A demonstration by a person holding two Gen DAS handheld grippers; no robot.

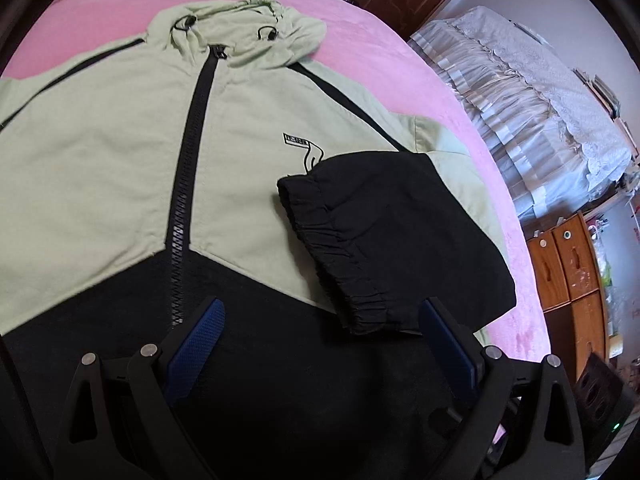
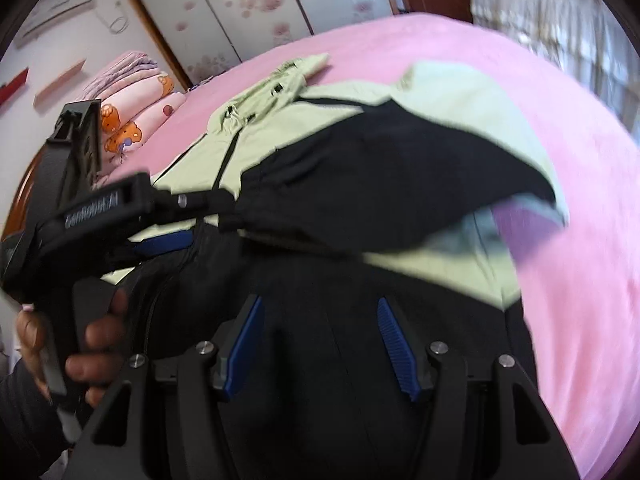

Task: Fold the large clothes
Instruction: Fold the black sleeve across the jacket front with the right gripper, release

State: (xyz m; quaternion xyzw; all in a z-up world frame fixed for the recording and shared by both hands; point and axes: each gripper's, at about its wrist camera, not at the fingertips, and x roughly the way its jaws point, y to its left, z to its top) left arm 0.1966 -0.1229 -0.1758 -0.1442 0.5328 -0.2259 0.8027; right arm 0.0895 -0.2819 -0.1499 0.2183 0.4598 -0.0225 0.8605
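A light-green and black hooded jacket (image 1: pixel 120 152) lies front up on a pink bed (image 1: pixel 380 40), its black zipper (image 1: pixel 188 168) closed and the hood (image 1: pixel 248 32) at the far end. The black sleeve (image 1: pixel 392 220) with an elastic cuff (image 1: pixel 332 248) is folded across the chest. My left gripper (image 1: pixel 324 308) stands open over the black hem, the cuff's end lying near its right finger. In the right wrist view the sleeve (image 2: pixel 380 184) looks blurred above the jacket (image 2: pixel 280 128). My right gripper (image 2: pixel 320 312) is open over black fabric, nothing between its pads. A hand (image 2: pixel 96 340) holds the left gripper (image 2: pixel 204 220) beside the cuff.
Folded pink quilts (image 2: pixel 136 120) are stacked at the bed's far left corner. Sliding wardrobe doors (image 2: pixel 240 8) stand behind the bed. To the right are a lace-covered piece of furniture (image 1: pixel 520 92) and a wooden cabinet (image 1: pixel 568 264). Bare pink bedspread (image 2: pixel 580 240) lies right of the jacket.
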